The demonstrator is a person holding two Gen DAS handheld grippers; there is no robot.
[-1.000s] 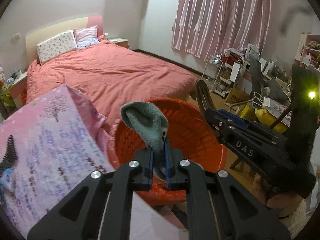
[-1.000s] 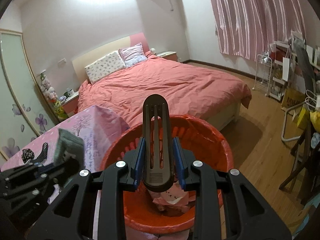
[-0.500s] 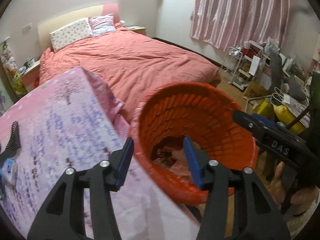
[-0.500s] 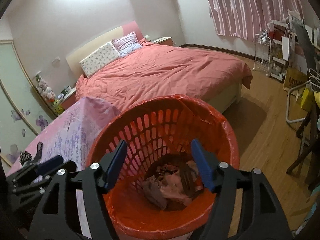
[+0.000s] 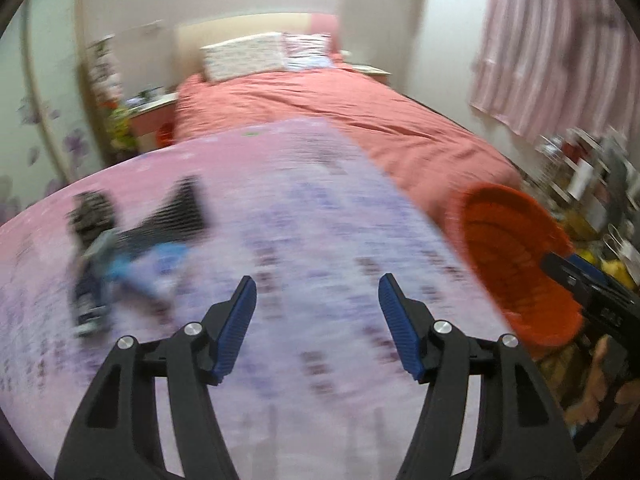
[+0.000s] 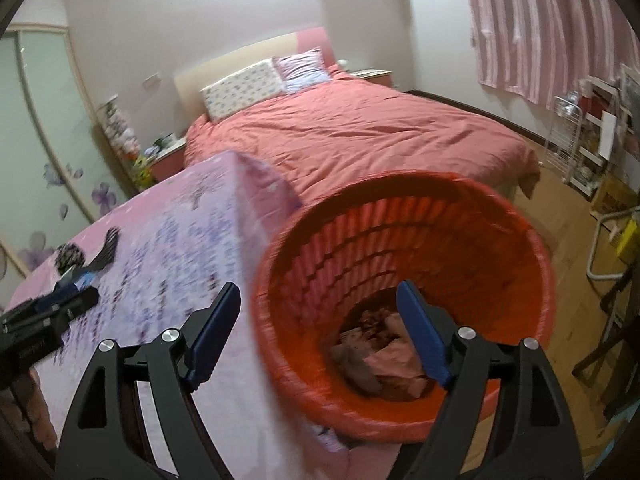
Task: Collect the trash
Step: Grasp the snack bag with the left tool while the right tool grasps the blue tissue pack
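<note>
No lettering is legible; the prints are too blurred.

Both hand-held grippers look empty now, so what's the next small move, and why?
Probably move the open left hand-held gripper forward and left toward the pile of small items on the pink tablecloth. The orange basket already holds trash, and that blurry pile is what remains.

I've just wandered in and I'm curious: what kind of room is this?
A lived-in bedroom, most likely: a made bed with pillows, striped pink curtains and an orange trash basket beside a cloth-covered table.
</note>
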